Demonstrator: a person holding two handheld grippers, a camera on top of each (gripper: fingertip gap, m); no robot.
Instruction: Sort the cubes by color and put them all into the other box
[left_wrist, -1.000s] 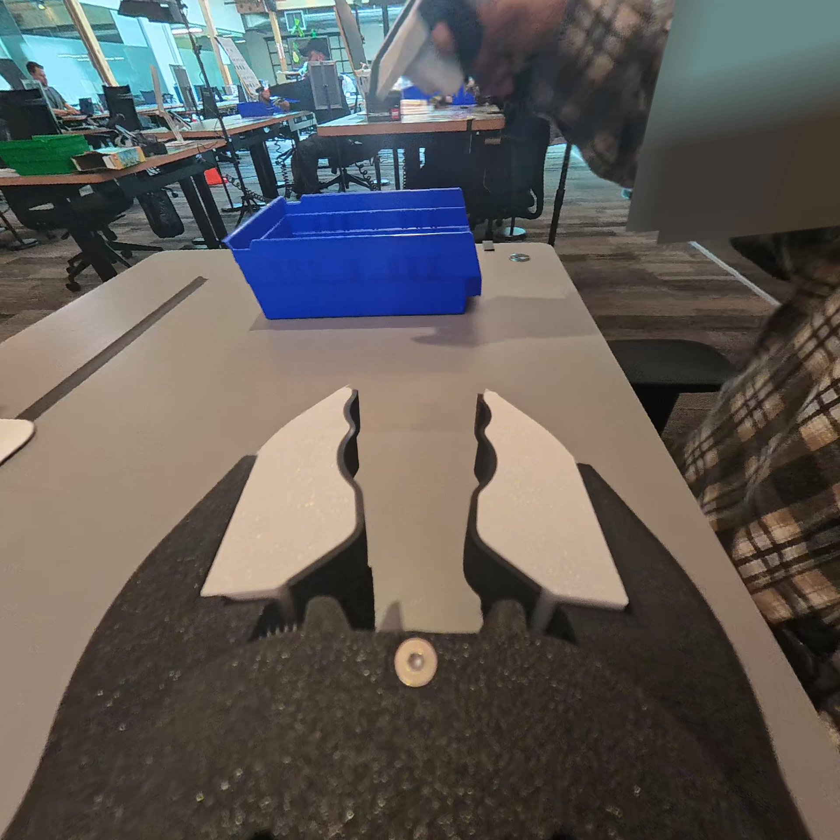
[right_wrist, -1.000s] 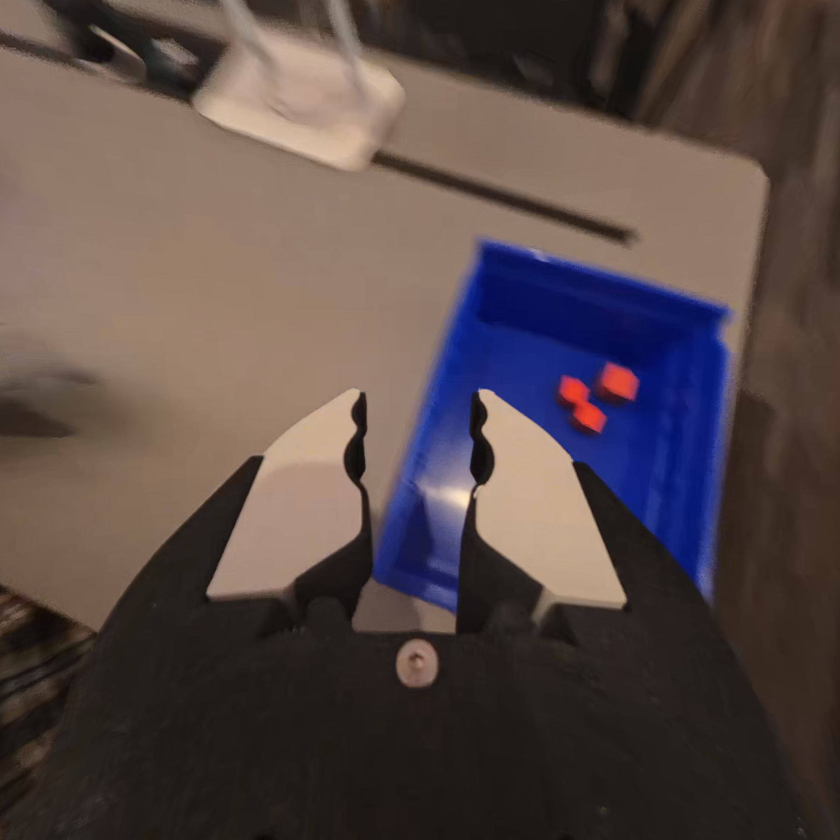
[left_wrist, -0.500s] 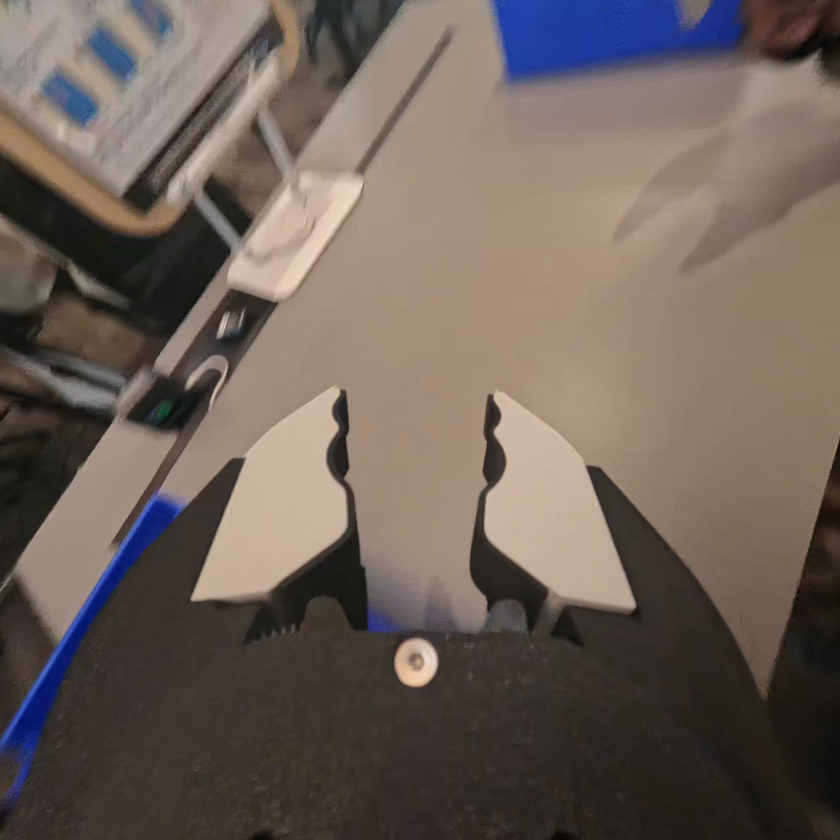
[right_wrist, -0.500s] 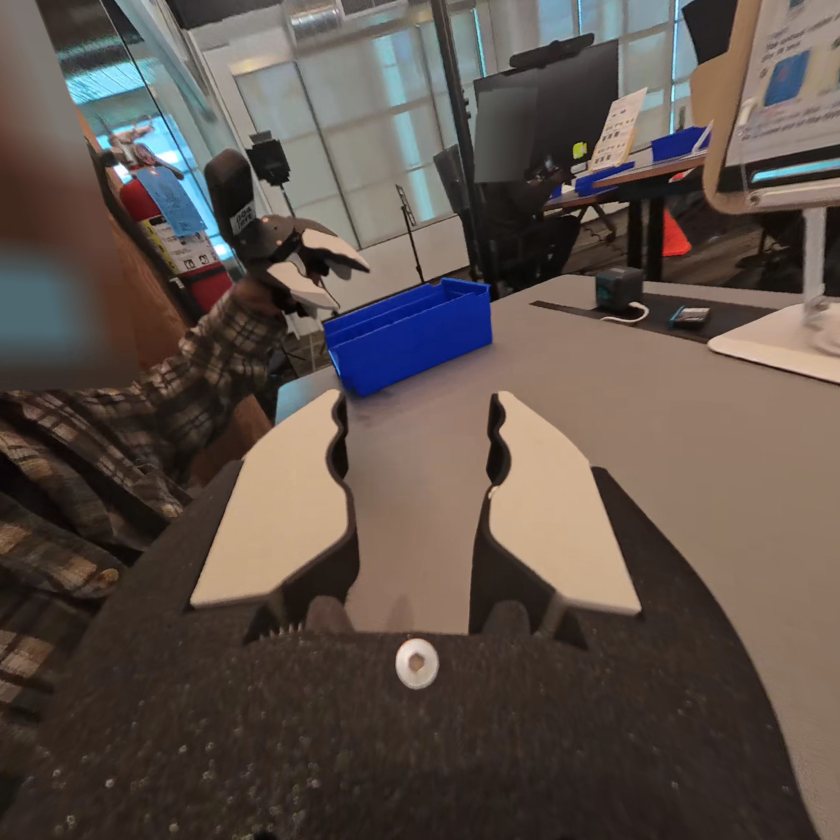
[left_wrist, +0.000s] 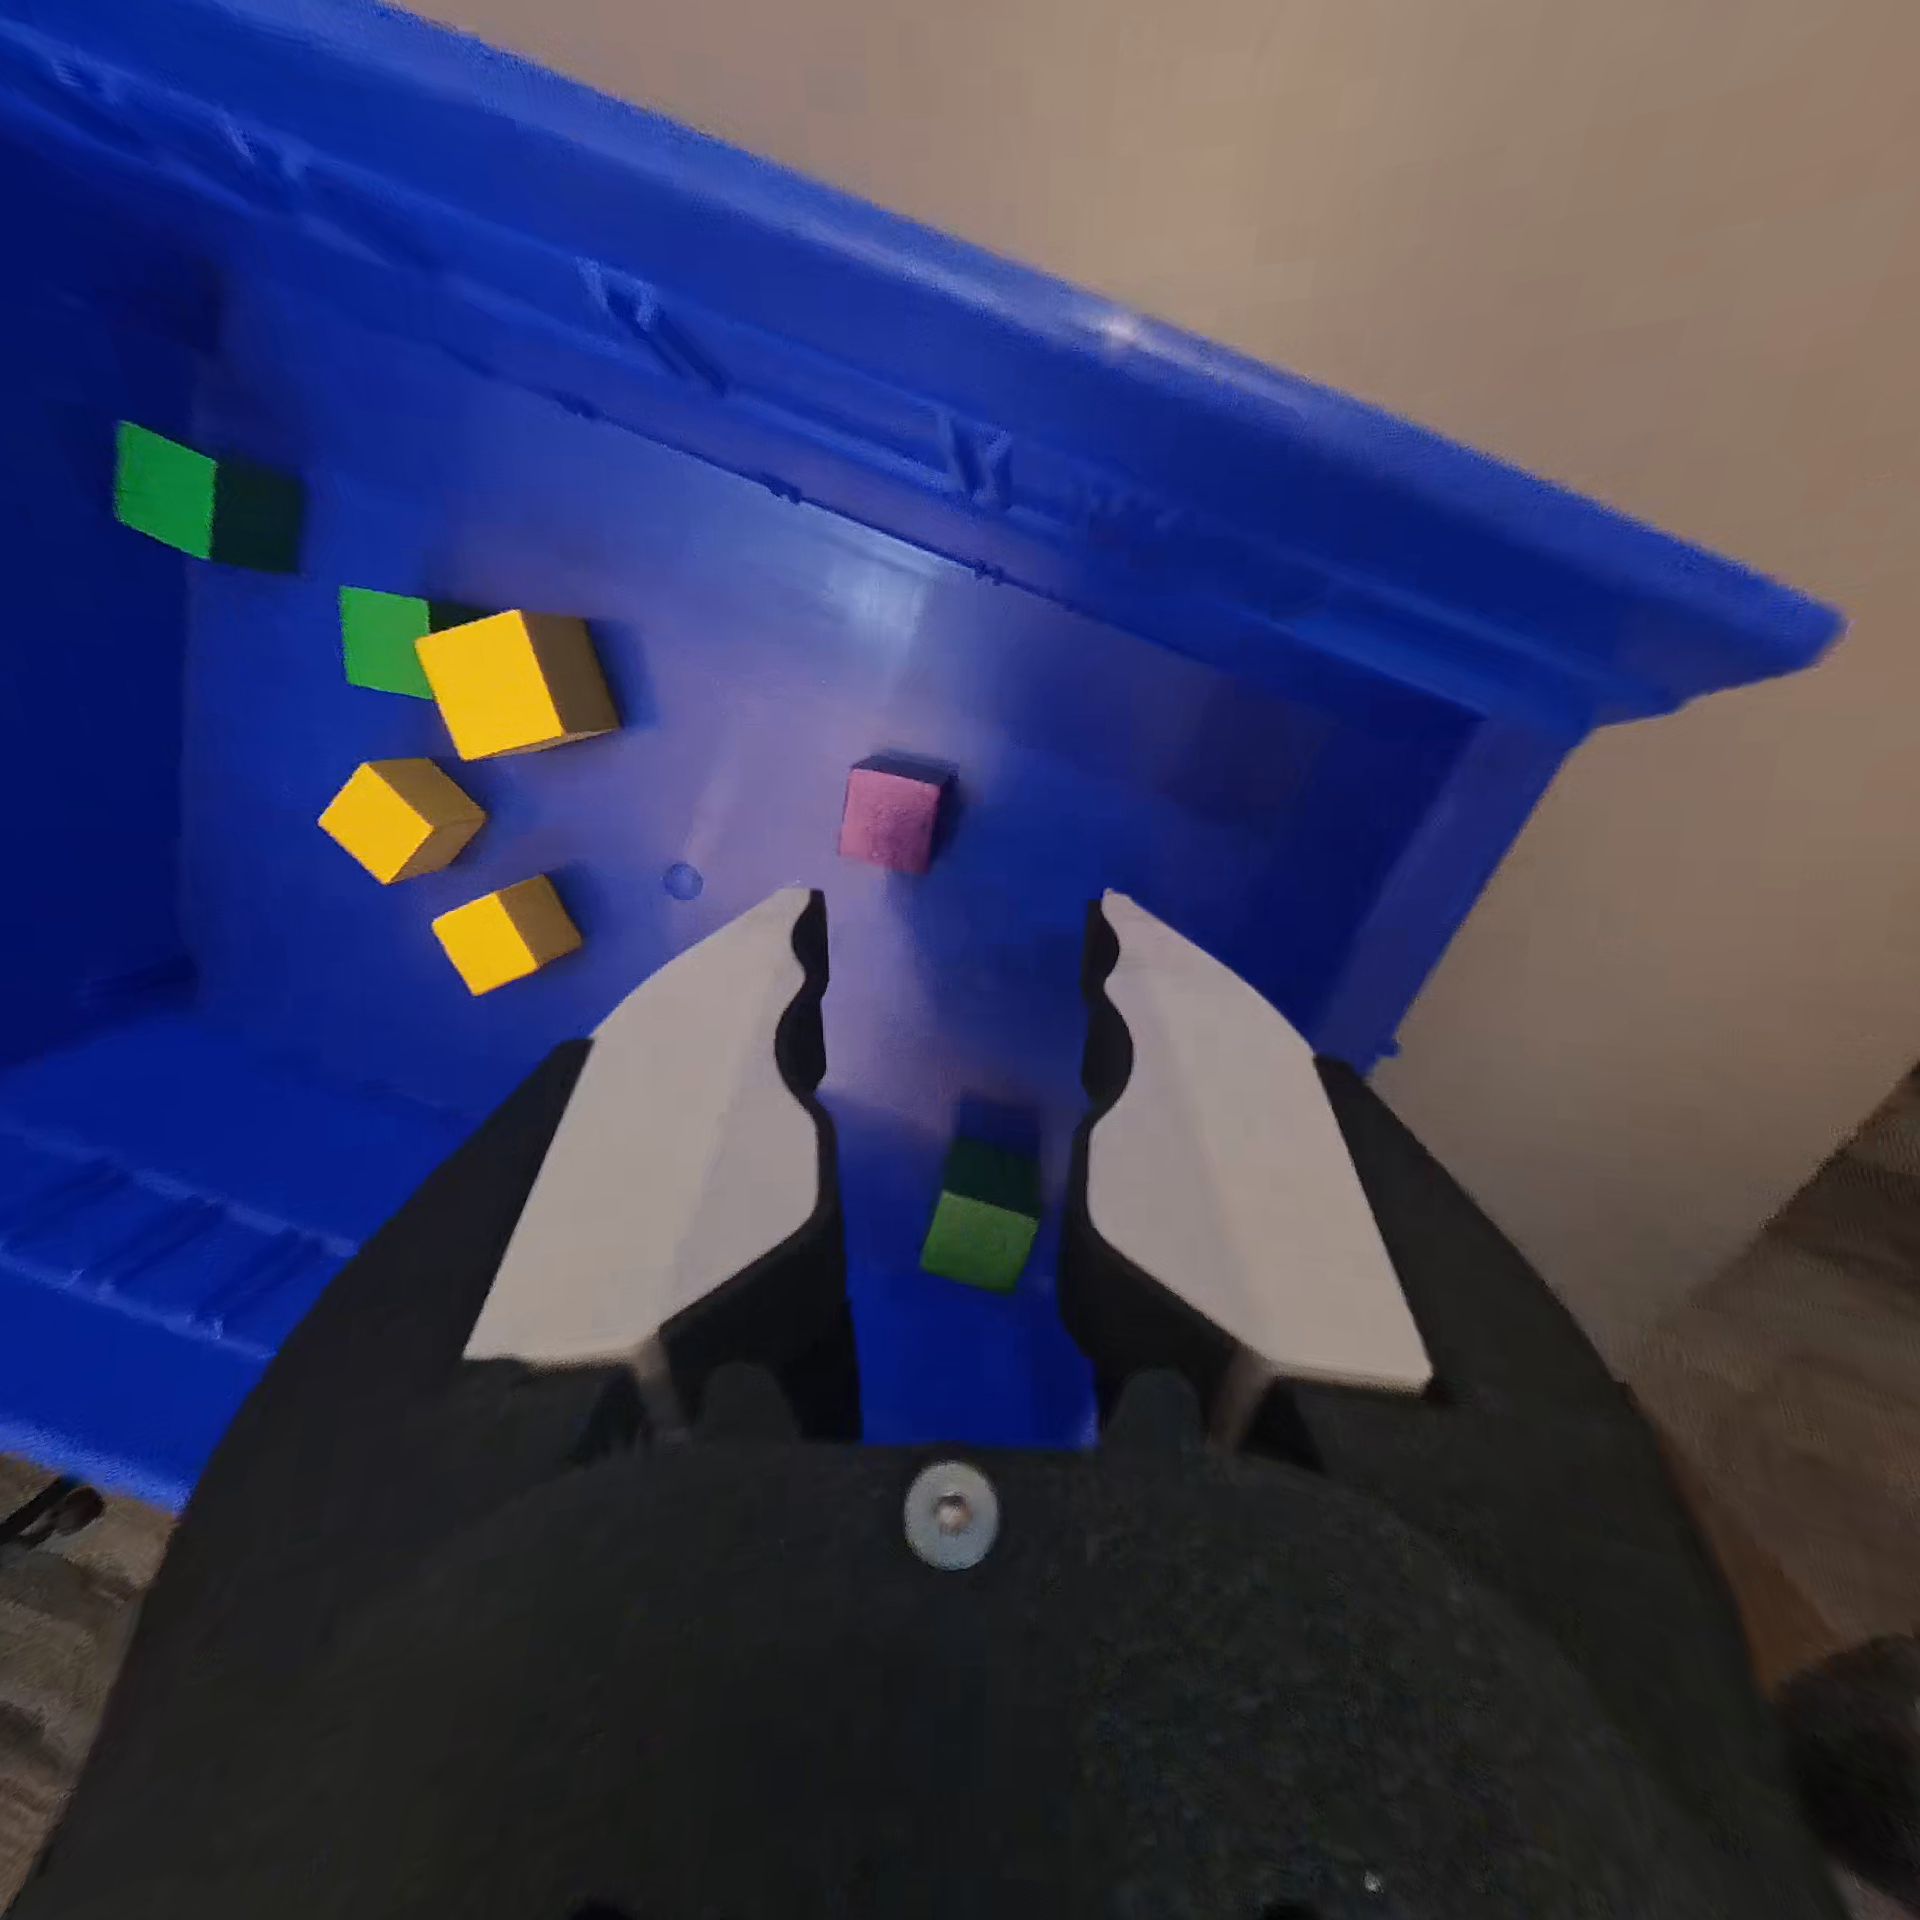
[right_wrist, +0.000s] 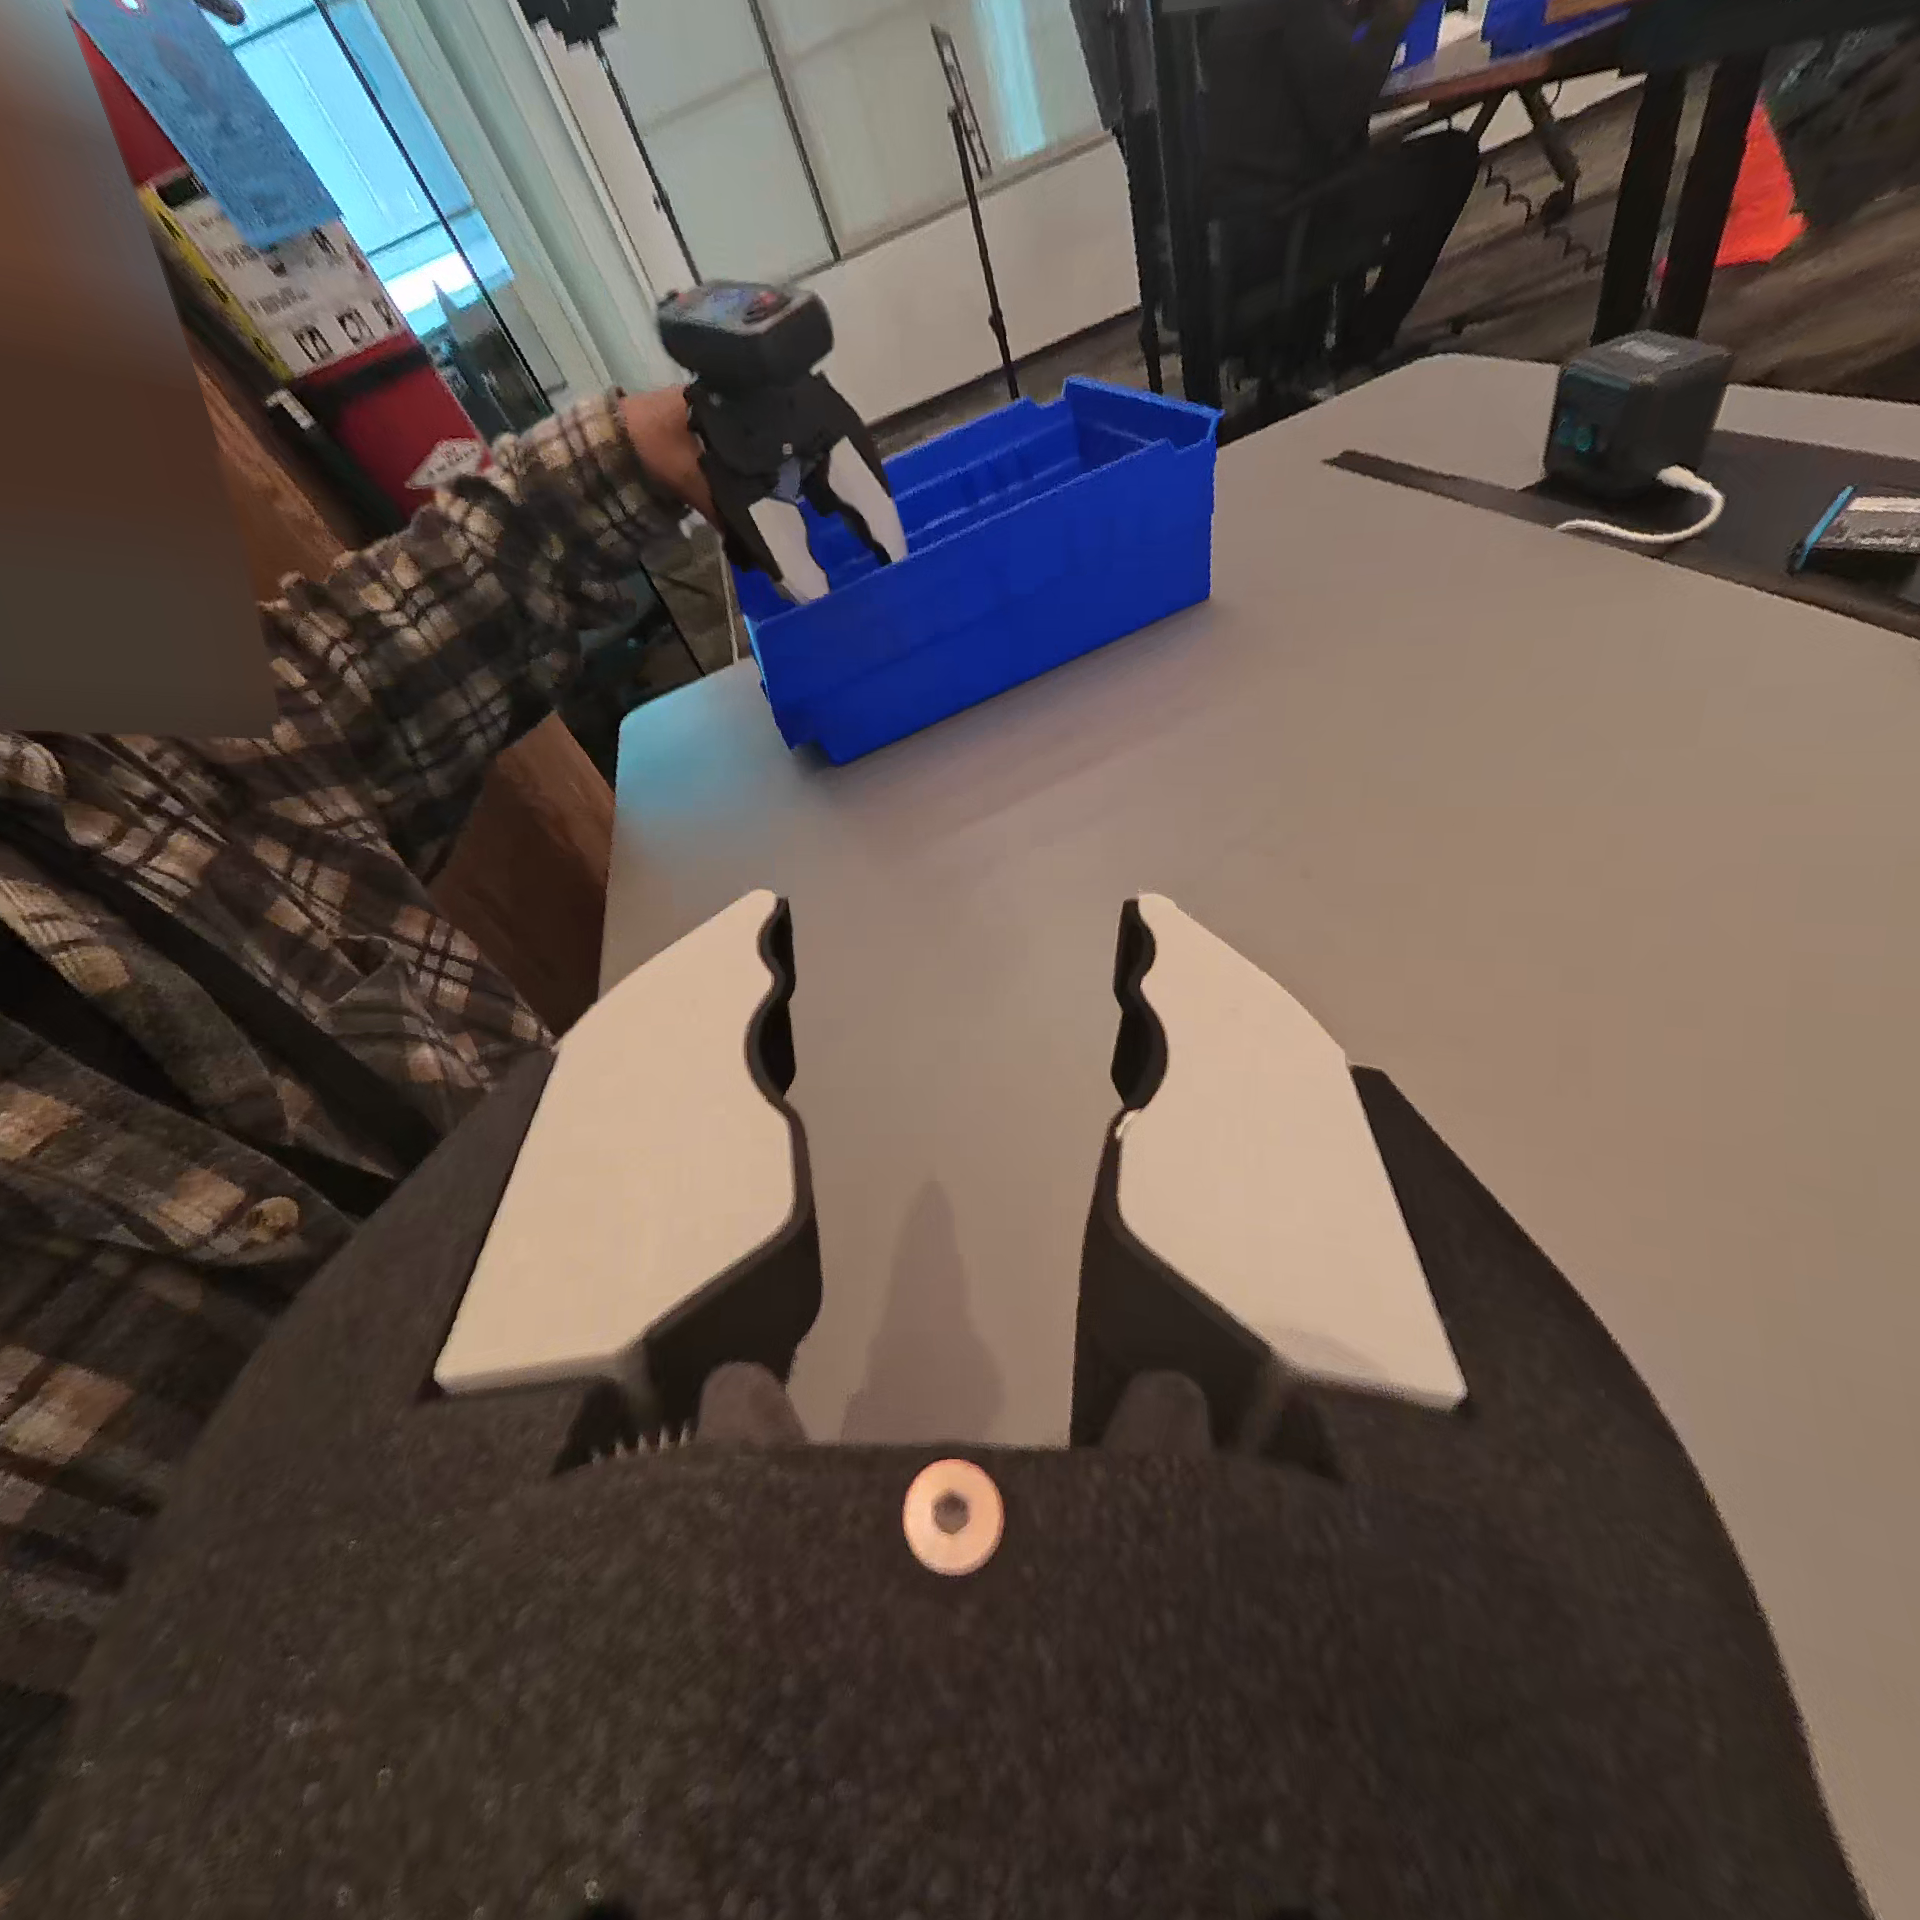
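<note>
The left tool (left_wrist: 956, 914) hangs over the blue box (left_wrist: 1039, 416) with its jaws apart and nothing between the pads. A purple cube (left_wrist: 894, 812) lies just beyond the fingertips, slightly left of the gap's centre line, so a short push forward and down would likely bracket it. A green cube (left_wrist: 977, 1236) shows lower in the frame, in the gap nearer the tool's body, on the box floor below the fingers. Left of centre sit three yellow cubes (left_wrist: 514, 681), and two more green ones (left_wrist: 166, 488) lie toward the upper left, one partly behind a yellow. The right tool (right_wrist: 951, 914), also open and empty, hovers over bare worktop (right_wrist: 1455, 831), well apart from the box. In the right wrist view the left tool dips into the box's near end, so it is the nearer one. The other box is not in view.
</note>
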